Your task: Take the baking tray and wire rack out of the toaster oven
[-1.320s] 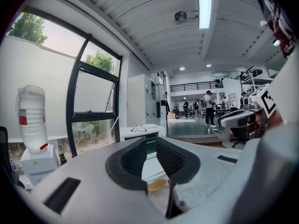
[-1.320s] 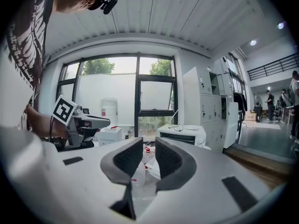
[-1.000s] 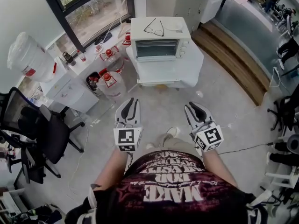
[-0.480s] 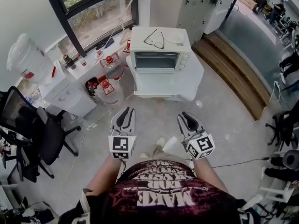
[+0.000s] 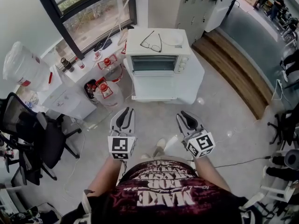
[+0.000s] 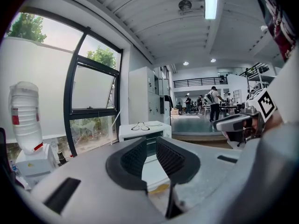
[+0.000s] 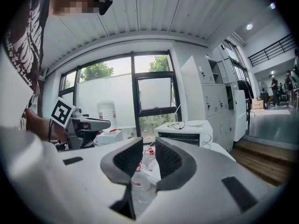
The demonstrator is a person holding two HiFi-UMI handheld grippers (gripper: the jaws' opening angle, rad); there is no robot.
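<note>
A pale grey floor [image 5: 219, 115] fills most of the head view, with a dark-framed window [image 5: 93, 13] at the far left; a white table [image 5: 191, 78] stands against the far wall, and a black office chair [image 5: 32, 134] sits at the left edge. On the table stands the white toaster oven [image 5: 156, 62], its glass door shut and facing the person; whether the baking tray and wire rack are behind the glass I cannot tell. An upturned water jug [image 5: 21, 64] tops a dispenser by the window; red-capped bottles [image 5: 110, 85] stand on the floor beside the table. The left gripper [image 5: 124, 113] and the right gripper [image 5: 185, 116] are held side by side over the floor, well apart from the oven, both aimed toward it; each has its jaws a narrow slit apart with nothing between them. A pair of glasses [image 5: 152, 40] and a small white plate [image 5: 173, 39] lie on the oven's top.
</note>
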